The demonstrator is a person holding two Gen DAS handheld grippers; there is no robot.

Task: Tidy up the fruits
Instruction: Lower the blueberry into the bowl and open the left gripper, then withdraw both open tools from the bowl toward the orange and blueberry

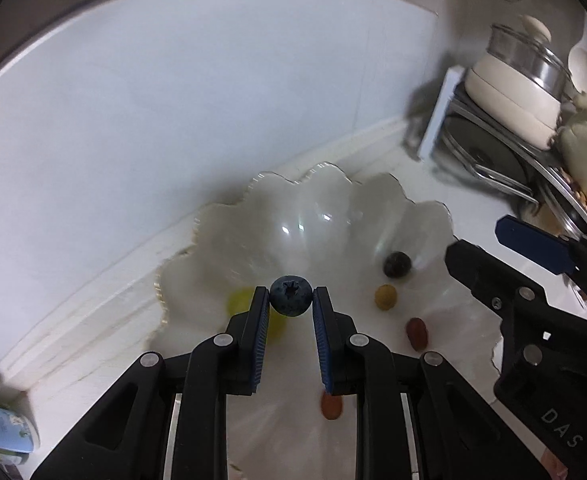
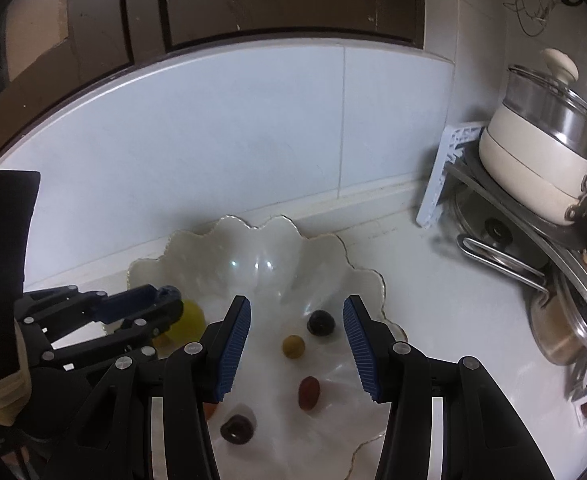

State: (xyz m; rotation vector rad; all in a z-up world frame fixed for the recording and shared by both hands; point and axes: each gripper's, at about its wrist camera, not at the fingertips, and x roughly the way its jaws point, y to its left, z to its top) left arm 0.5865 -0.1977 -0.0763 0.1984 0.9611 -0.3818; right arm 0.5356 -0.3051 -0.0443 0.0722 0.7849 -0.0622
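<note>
Glossy white bowl point(image 1: 333, 208); matt blueberry point(image 1: 289, 295)

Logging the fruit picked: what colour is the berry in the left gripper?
Dark blue blueberry; left wrist view shows it best.

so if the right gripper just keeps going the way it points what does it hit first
Most likely the small tan fruit on the scalloped white dish, which sits almost centred between the open jaws of the right gripper. The dark berry lies just beyond it. Depth is hard to judge here.
</note>
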